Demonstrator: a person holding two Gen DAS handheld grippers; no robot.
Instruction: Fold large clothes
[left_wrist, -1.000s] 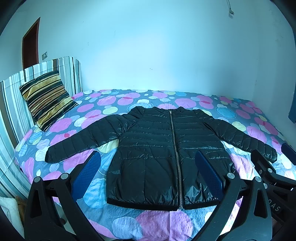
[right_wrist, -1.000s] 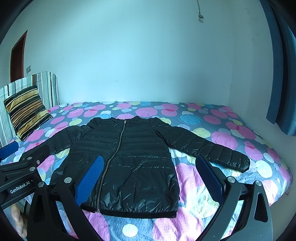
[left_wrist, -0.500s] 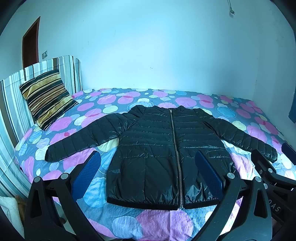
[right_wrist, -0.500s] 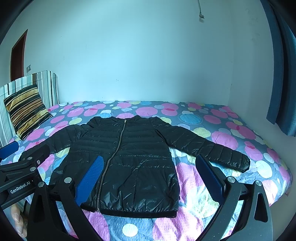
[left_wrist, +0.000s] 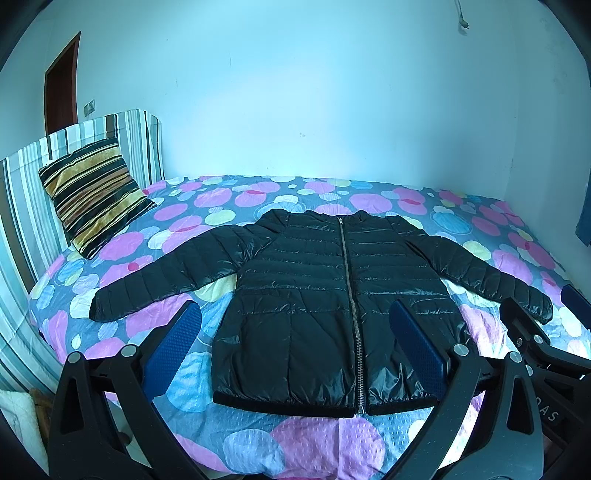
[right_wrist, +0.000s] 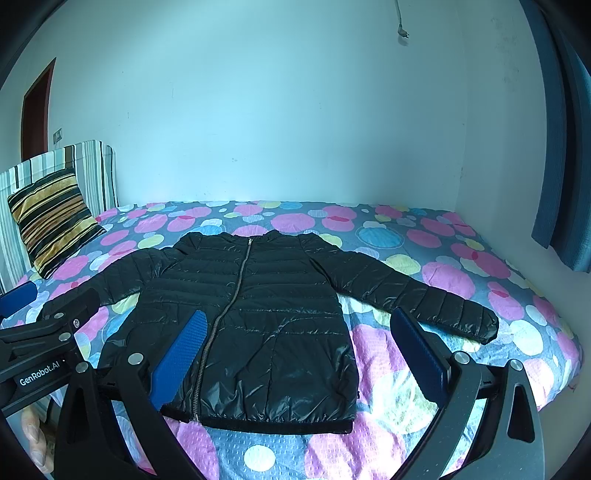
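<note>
Jacket (left_wrist: 332, 295) lying face-up, zipped, sleeves spread on the bed (left_wrist: 306, 439), laid flat for folding; left claw (left_wrist: 295, 347) hovering wide open, gripping nothing. From the right wrist: jacket (right_wrist: 266, 314) flat, right claw (right_wrist: 299, 350) likewise gaping, empty, poised near the hem.

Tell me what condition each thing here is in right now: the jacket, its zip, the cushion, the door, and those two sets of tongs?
Black jacket: spread flat on the bed, front up, sleeves out, unfolded.
Zip: closed up to the collar.
Striped cushion: leaning on the headboard.
Door: too little visible to tell.
Left tongs: open, holding nothing.
Right tongs: open, holding nothing.
</note>
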